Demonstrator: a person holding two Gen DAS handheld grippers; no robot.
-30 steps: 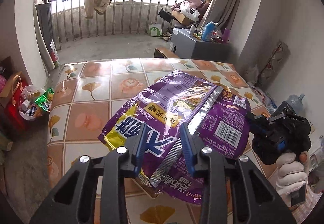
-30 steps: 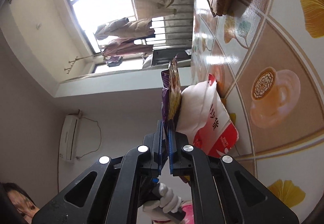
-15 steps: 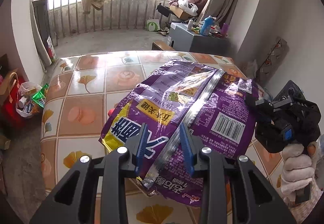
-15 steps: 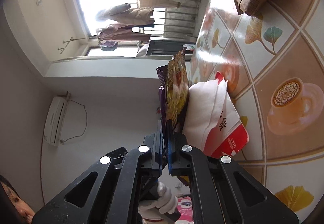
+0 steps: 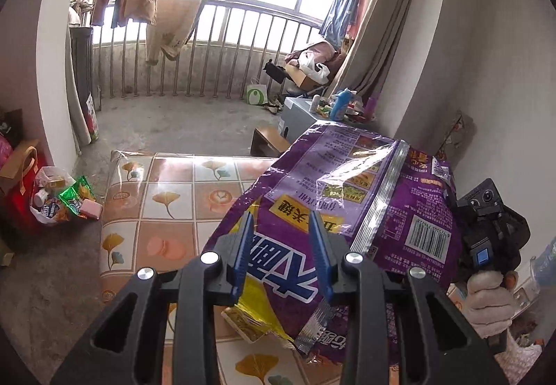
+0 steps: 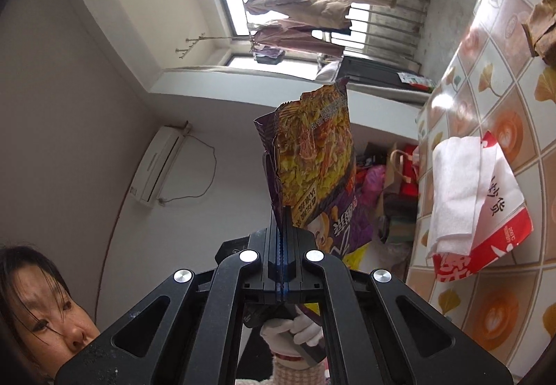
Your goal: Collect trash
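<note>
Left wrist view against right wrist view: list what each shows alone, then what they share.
Only the left wrist view: the purple bag's back with its barcode, the trash pile on the floor, and the left tool spread around the bag's lower part. Only the right wrist view: the bag's printed front, the red-and-white packet, the air conditioner, and the right tool shut on the bag's edge. Both: the bag, the patterned table and the window railing.

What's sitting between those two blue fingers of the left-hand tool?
In the left wrist view, the purple snack bag fills the gap between the left gripper fingers; the right gripper is shut on its edge.
</note>
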